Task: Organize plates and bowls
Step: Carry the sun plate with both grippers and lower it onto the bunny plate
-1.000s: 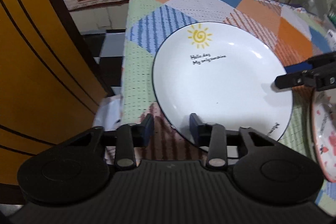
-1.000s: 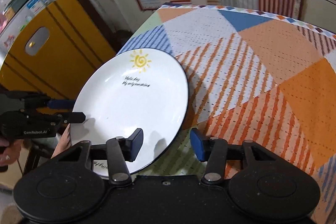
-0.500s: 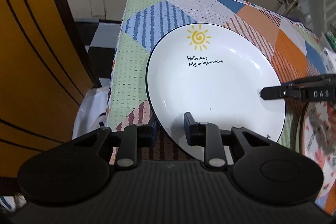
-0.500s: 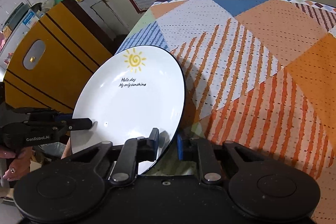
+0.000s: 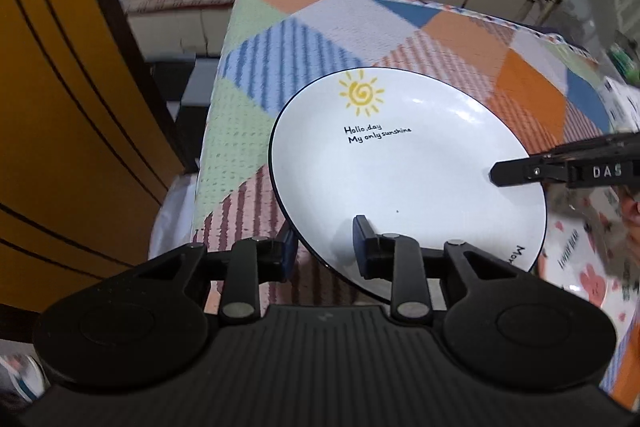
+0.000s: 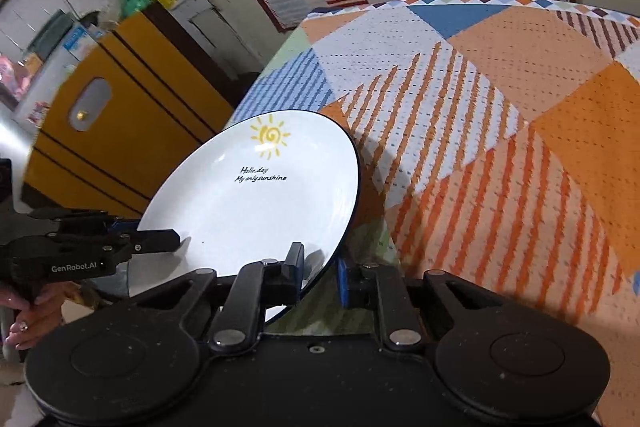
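A white plate (image 5: 400,163) with a yellow sun and black lettering hangs tilted just above the patchwork table (image 5: 280,67). My left gripper (image 5: 324,247) straddles its near rim, one finger under it and one on top; the jaws are opening slightly with the rim still between them. In the right wrist view the same plate (image 6: 256,203) leans up to the left, and my right gripper (image 6: 320,267) is shut on its near rim. Each gripper shows in the other's view: the right gripper (image 5: 496,173) on the plate's right edge, the left gripper (image 6: 176,237) on its left edge.
A plate with pink hearts (image 5: 580,267) lies at the right, partly under the white one. A yellow cabinet (image 5: 60,147) stands close to the table's left edge (image 6: 280,67). A person's hand (image 6: 24,311) holds the left gripper. Striped cloth covers the rest of the table (image 6: 500,107).
My right gripper went from open to shut on the plate's rim. The plate then rose off the cloth and tilted, held at both edges, and both views shifted with it.
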The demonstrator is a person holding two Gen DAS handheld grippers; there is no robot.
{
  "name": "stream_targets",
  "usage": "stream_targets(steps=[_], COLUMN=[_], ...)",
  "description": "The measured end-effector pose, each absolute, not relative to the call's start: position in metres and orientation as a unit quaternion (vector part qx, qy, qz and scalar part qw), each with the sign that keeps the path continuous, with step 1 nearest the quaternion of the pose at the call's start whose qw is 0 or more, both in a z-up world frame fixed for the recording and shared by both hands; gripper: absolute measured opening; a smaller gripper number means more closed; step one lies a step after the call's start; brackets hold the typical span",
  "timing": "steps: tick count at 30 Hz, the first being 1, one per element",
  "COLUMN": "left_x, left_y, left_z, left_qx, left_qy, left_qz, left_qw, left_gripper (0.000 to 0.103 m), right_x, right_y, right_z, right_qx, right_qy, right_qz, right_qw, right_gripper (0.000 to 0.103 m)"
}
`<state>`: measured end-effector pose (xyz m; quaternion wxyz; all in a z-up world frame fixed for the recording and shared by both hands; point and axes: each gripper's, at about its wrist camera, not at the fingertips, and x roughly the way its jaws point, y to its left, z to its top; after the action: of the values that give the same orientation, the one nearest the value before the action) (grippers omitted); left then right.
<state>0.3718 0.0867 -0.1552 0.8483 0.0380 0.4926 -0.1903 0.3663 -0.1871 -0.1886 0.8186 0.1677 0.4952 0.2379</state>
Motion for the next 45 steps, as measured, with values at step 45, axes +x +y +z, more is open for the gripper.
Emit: stream_targets(steps=[45], left_x=[0.239], left_y=[-0.024], left_z=[-0.111], left_qx=[0.071], left_qy=[0.496], left_qz=[-0.290], left_qw=[0.815], left_gripper=[0.027], right_x=[0.185], right_y=[-0.301], right_z=[-0.139], right_qx=[0.198], right_qy=[0.444], right_qz=[0.202], right_qw=[0.850], right_gripper=[0.022])
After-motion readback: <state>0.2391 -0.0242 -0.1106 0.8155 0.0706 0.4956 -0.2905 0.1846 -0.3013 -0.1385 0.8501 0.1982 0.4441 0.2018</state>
